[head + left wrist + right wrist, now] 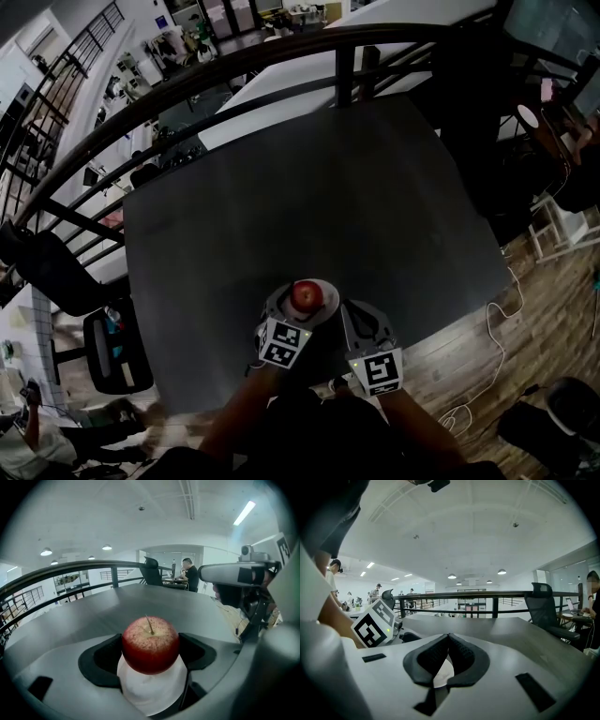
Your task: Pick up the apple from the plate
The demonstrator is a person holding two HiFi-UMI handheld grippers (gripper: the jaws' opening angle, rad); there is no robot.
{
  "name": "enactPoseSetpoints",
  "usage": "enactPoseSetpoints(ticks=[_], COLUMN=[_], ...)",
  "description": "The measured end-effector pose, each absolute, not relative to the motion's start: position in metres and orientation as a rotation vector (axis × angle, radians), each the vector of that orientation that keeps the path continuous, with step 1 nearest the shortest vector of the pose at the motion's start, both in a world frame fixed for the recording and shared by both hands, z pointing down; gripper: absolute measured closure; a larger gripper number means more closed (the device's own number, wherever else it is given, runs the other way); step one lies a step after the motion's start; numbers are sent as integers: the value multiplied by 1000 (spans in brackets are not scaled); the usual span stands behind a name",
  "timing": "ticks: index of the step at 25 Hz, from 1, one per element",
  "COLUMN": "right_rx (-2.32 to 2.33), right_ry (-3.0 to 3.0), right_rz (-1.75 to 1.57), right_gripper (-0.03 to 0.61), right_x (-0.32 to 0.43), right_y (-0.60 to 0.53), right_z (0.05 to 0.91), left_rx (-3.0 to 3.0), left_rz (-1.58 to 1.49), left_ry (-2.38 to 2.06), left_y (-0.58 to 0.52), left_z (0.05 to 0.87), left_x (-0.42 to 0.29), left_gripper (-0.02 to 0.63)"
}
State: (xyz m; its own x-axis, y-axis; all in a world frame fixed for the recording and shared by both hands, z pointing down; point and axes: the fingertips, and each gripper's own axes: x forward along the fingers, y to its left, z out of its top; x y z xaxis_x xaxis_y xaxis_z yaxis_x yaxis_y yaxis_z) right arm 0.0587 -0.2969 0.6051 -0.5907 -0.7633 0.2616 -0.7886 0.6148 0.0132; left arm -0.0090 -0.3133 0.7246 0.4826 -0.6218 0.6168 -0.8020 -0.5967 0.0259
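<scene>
Close to the near edge of the dark grey table (309,187), about midway along it, a red apple (306,295) sits over a small white plate (326,302). The person stands right at that edge with both tools held low in front.

The left gripper (151,654) has its jaws on either side of the apple, and the black pads (101,660) press against the fruit's flanks, so it is clamped on the apple. The stem points up and the plate shows white directly underneath. Whether the apple rests on the plate or hangs just clear of it cannot be told from any view.

The right gripper (449,641) is just beside the left one, towards the table's right edge, and holds nothing. Its jaws are drawn together with the ribbed pads meeting at the tips, and a sliver of the white plate shows through the gap below them. The left gripper's marker cube (375,623) lies close at its left.

A black railing (187,94) curves round the far edge of the table, with a wooden floor (525,328) off the right edge.
</scene>
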Motion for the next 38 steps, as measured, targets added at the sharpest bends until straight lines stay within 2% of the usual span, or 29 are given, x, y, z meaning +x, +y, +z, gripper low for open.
enactPoseSetpoints(ticks=[24,38], right_rx=[1345,1483], right_ry=[-2658,-2652], right_rz=[87,-191], right_gripper=[554,554], right_x=[63,85], right_y=[-287,-296], right_z=[558,491], left_rx=[2621,2653], left_rz=[593,411], left_ry=[-1339,-1450], left_y=[-294,-288], left_z=[564,511], left_x=[-6,-18], left_gripper=[229,229])
